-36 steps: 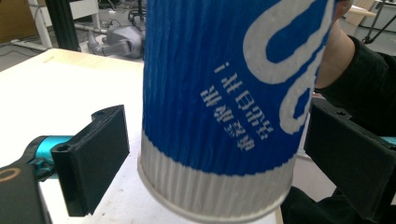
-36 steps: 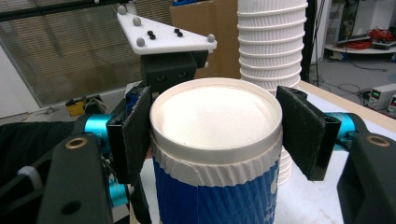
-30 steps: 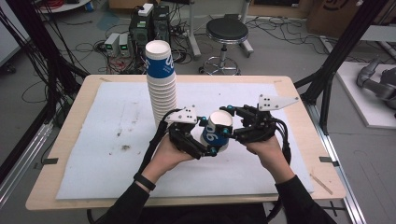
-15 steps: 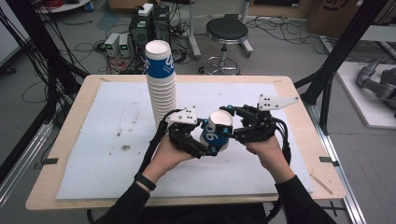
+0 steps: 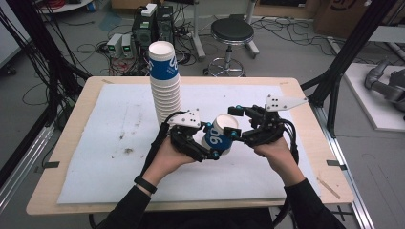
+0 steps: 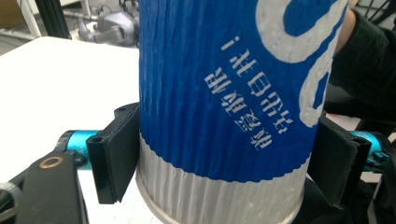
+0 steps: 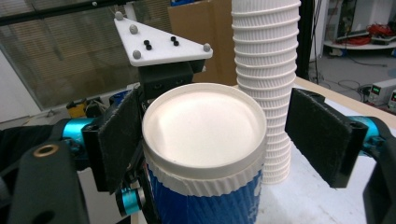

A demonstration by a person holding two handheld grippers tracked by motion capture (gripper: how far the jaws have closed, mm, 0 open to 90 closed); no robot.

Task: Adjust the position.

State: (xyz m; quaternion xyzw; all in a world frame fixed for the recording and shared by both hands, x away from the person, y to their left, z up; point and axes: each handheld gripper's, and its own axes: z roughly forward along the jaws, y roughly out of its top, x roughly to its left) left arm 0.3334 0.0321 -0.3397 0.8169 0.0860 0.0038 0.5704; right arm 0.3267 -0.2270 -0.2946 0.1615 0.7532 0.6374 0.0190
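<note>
blue cup (image 6: 224, 93), white Chinese print, unreadable

Wooden table (image 5: 305, 102), white sheet (image 5: 114, 138) (stained), cup stack (image 5: 166, 90)

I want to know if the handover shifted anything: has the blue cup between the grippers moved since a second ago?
No. The blue cup sits the same way beside the cup stack.

Blue-and-white ribbed paper cup (image 5: 220, 137), white print on the blue band, white lid pressed on its rim. Tilted, lid end up and toward the right, held off the tabletop near its middle. Tall stack of matching cups (image 5: 165, 83) stands upright just behind-left of it, top cup blue, lower rims white.
</note>
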